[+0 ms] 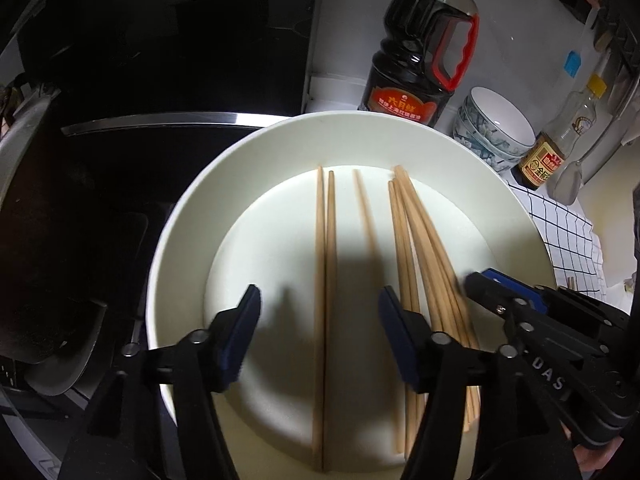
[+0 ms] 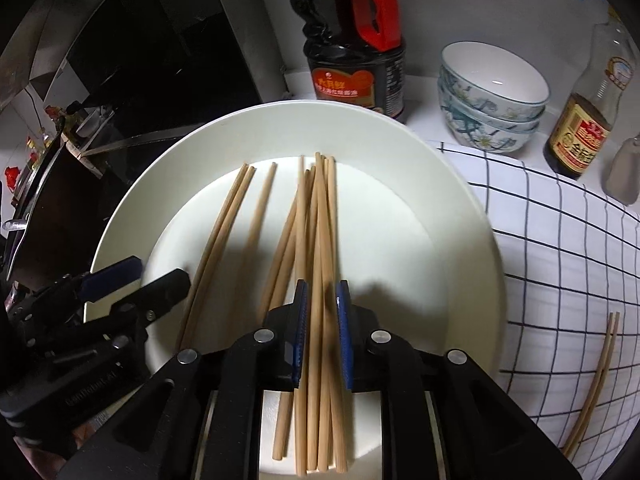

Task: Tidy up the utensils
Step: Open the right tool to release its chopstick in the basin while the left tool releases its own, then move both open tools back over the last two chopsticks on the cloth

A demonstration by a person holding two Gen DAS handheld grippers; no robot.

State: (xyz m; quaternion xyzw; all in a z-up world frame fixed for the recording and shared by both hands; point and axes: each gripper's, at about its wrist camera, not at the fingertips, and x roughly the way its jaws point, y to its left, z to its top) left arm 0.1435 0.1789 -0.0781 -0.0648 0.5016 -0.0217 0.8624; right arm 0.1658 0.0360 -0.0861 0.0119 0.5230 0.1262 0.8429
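A white plate [image 1: 180, 240] [image 2: 460, 220] holds several wooden chopsticks. My left gripper [image 1: 320, 296] [image 2: 156, 276] is open and straddles a tidy pair of chopsticks [image 1: 324, 260] [image 2: 224, 220] without touching it. A single chopstick [image 1: 364, 208] [image 2: 260, 208] lies to their right. Further right lies a loose bunch of chopsticks [image 1: 416, 240] [image 2: 316, 220]. My right gripper [image 2: 322, 286] [image 1: 486, 280] hangs over that bunch, its jaws a narrow gap apart. Sticks of the bunch show in the gap, and the pads do not press them. Another pair of chopsticks [image 2: 596, 380] lies on the checked cloth [image 2: 560, 240].
Behind the plate stand a dark soy sauce bottle [image 1: 424, 52] [image 2: 352, 40], stacked patterned bowls [image 1: 496, 128] [image 2: 492, 96] and a smaller sauce bottle [image 1: 556, 140] [image 2: 588, 120]. A black stove top [image 1: 120, 80] lies to the left, the checked cloth [image 1: 560, 232] to the right.
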